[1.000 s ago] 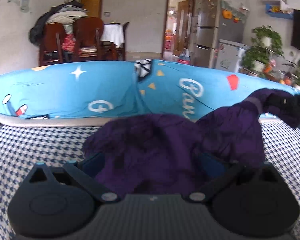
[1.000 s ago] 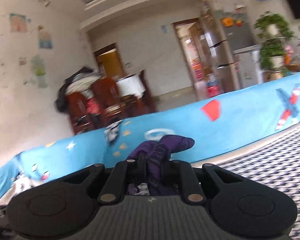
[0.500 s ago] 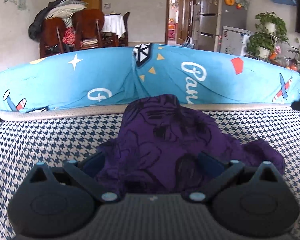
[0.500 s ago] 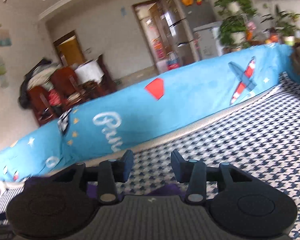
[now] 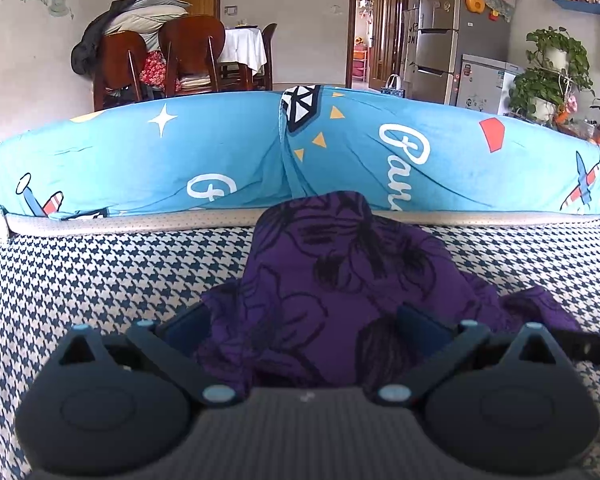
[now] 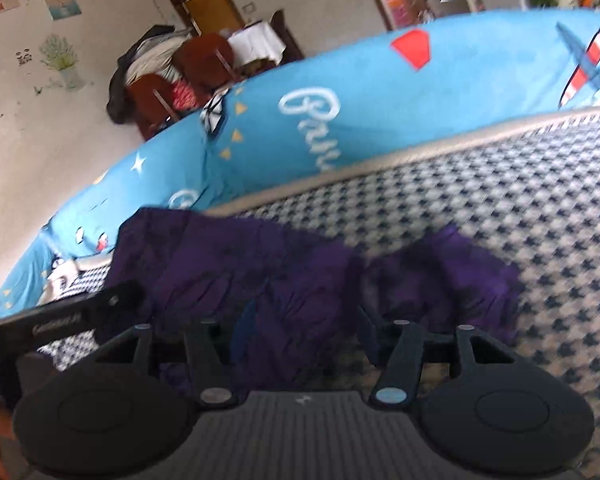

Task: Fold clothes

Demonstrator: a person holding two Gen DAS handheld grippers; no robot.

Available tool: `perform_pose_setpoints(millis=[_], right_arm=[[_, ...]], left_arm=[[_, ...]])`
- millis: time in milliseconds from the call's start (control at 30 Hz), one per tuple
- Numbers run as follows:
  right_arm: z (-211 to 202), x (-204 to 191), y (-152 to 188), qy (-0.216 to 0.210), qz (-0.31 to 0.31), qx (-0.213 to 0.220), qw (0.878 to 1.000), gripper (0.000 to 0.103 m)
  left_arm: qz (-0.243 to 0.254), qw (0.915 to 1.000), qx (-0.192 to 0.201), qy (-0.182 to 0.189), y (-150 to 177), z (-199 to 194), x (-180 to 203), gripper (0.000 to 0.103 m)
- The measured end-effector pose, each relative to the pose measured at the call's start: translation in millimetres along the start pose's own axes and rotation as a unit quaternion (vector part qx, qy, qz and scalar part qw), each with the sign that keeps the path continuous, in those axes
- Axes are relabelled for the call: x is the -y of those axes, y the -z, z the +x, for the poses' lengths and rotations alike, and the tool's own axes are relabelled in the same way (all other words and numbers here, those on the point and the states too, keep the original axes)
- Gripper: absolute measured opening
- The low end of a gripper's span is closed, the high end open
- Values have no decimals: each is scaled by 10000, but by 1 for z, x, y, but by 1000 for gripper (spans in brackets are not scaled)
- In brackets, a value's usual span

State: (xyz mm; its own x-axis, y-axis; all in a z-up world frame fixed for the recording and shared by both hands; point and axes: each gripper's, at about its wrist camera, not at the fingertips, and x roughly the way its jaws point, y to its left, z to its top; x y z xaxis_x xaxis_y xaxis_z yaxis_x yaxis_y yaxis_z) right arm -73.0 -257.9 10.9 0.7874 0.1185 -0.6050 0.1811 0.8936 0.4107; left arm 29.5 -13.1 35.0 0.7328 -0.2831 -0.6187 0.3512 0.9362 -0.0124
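Purple floral cloth, one garment [image 5: 340, 280], lying crumpled on a blue-and-white houndstooth bed cover [image 5: 100, 272], near the far edge where a grey piped border [image 5: 140, 220] runs; behind the border, a long sky-blue bolster [image 5: 180, 152] printed with stars, planes and white script.

Left wrist view: left gripper [image 5: 304, 324] low over the cover; jaws stand wide apart with a heap of the garment bunched between them; whether the pads press on the cloth cannot be told, as the fabric covers them; a fold of the garment rises up toward the bolster; a dark part of the other tool shows at the right edge.

Right wrist view, blurred: right gripper [image 6: 300, 320] tilted, jaws apart, having just been opening; the garment lies on the cover under and between them, not pinched; a purple flap spreads to the right on the houndstooth; the left tool's black body enters from the left edge.

Background: wooden chairs [image 5: 160, 60] heaped with bedding, two doorways, a fridge [image 5: 436, 36], potted plants [image 5: 552, 68].
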Motion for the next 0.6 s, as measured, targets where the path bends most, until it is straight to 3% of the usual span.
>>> perform_pose_setpoints(millis=[133, 400, 600], right_arm=[[5, -3, 7, -261, 195, -268, 9991, 63], [23, -8, 18, -469, 468, -738, 9951, 64], [31, -3, 16, -486, 870, -829, 9916, 64]], left_arm=[[37, 10000, -18, -85, 1, 2, 1, 103], [177, 9994, -2, -283, 2, 3, 4, 103], [189, 9992, -11, -353, 3, 2, 3, 103]])
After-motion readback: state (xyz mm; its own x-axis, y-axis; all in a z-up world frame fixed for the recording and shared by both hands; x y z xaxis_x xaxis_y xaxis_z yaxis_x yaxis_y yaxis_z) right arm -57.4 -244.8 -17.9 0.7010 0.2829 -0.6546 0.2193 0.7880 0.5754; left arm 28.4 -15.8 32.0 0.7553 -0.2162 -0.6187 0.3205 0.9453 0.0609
